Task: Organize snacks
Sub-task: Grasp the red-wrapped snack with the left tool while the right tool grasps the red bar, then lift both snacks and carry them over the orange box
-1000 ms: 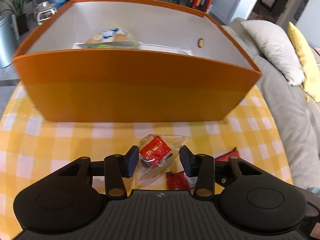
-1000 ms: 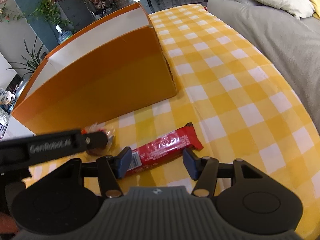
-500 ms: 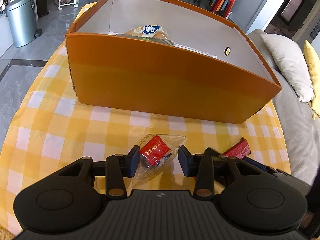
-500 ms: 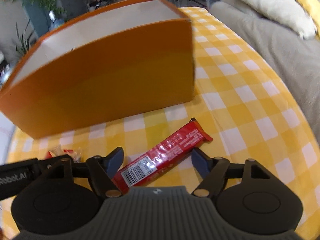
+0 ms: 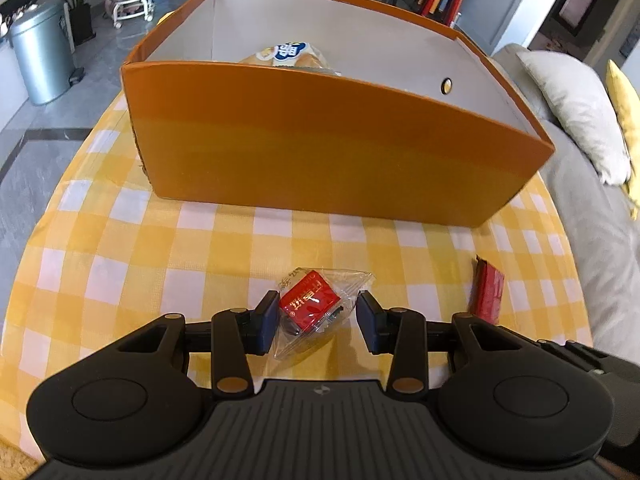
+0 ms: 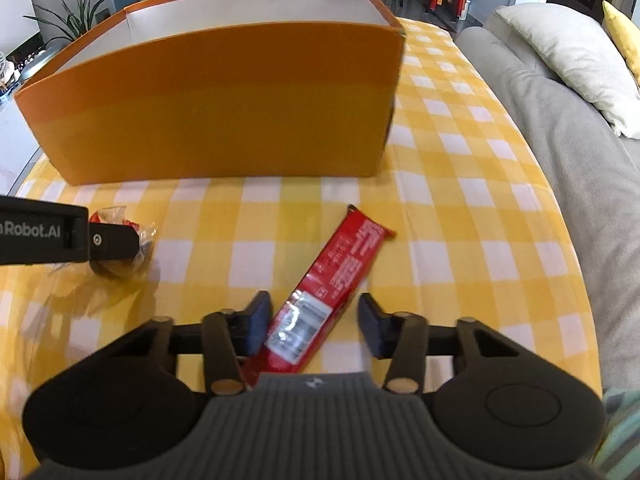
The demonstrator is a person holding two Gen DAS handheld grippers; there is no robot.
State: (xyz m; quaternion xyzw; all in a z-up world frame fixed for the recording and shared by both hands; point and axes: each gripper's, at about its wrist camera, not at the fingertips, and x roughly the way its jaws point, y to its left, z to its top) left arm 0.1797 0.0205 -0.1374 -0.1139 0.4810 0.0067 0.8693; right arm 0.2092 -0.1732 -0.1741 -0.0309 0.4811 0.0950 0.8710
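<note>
left tool (image 5: 316,318) view, bagged snack (image 5: 290,54) in box (image 5: 320,152)

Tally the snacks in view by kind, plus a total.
Small clear-wrapped snack with a red label, on the checked cloth: 1
Long red foil-wrapped bar, on the checked cloth: 1
Yellow bag with a blue and white label, inside the orange cardboard box: 1
Total: 3 (the box wall hides most of its floor)

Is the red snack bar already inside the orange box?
No. In the right wrist view the red snack bar lies on the checked tablecloth in front of the orange box, between the right gripper's jaws.
</note>
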